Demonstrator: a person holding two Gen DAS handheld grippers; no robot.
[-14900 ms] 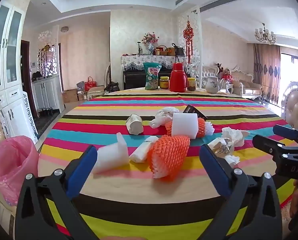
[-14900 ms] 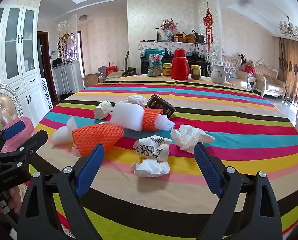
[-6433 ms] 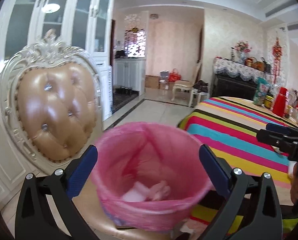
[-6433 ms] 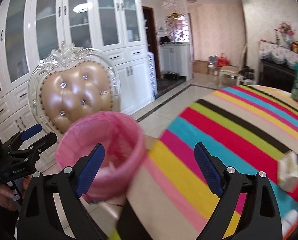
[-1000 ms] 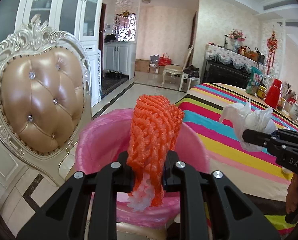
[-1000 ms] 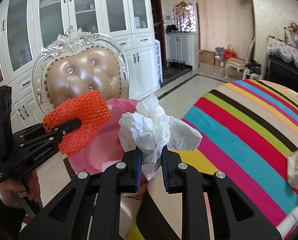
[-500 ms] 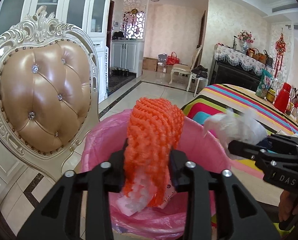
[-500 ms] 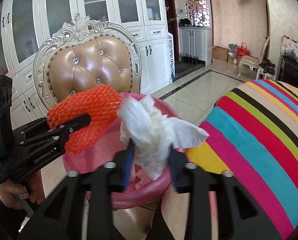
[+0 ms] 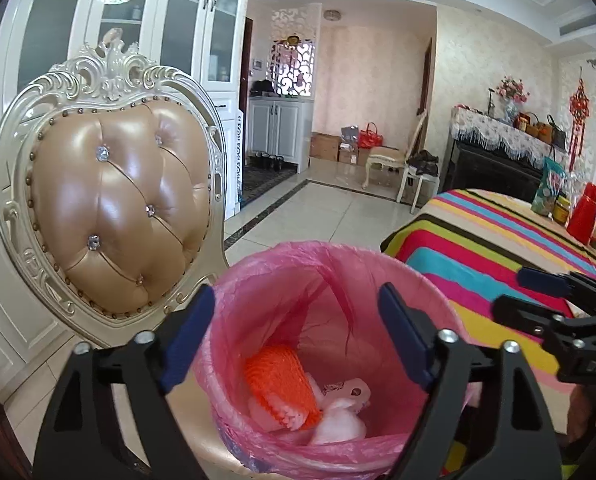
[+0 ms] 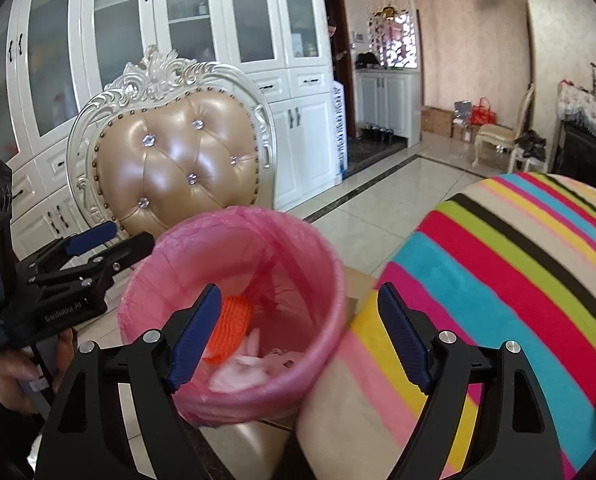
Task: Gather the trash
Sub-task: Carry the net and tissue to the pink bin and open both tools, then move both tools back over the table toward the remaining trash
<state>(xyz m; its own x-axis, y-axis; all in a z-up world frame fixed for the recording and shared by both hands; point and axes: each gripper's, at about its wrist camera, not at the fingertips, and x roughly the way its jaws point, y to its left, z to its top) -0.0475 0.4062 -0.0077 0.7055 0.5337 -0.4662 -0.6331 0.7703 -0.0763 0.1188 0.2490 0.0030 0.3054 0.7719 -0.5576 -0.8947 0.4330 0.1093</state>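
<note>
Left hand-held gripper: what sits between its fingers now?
Nothing is held by the opening left hand-held gripper; the left wrist view shows only the pink-lined bin below, holding the orange foam net.

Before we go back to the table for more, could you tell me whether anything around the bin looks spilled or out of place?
Nothing stands out. The orange net and white paper scraps lie inside the pink-lined bin, with none seen over the rim or on the floor. Both grippers, left and right, are opening with nothing between their jaws.
</note>
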